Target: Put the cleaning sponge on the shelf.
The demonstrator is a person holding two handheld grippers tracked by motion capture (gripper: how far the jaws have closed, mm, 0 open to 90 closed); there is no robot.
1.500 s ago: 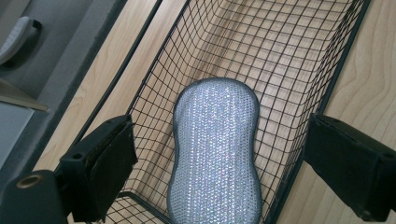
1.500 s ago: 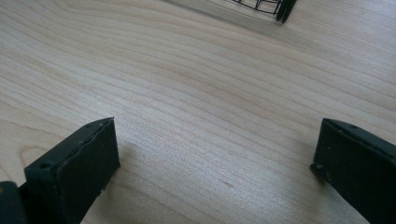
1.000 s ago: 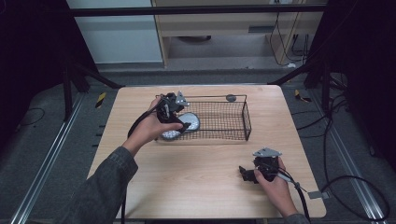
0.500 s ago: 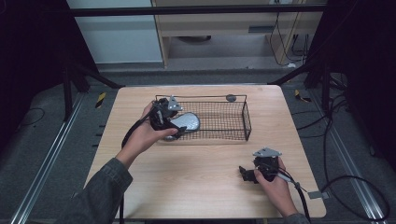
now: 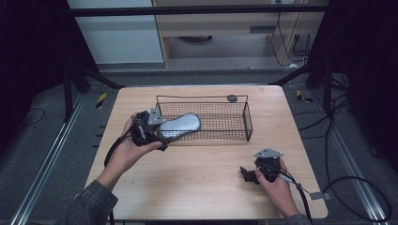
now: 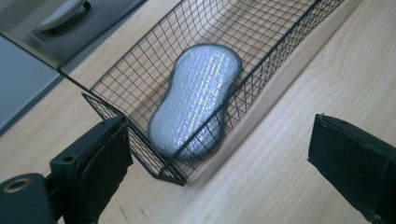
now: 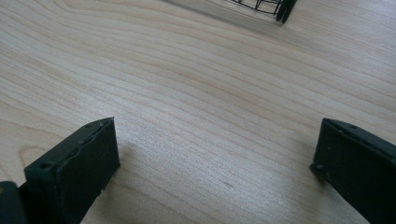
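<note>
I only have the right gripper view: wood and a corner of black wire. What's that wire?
Observer: A black wire basket at the far middle of the table.
Operator: Anything in it?
Observer: A silver mesh sponge, lying flat at the basket's left end.
Operator: Left gripper holding it?
Observer: No. The left gripper is open, aimed at that end from outside, its fingers apart from the sponge.
</note>
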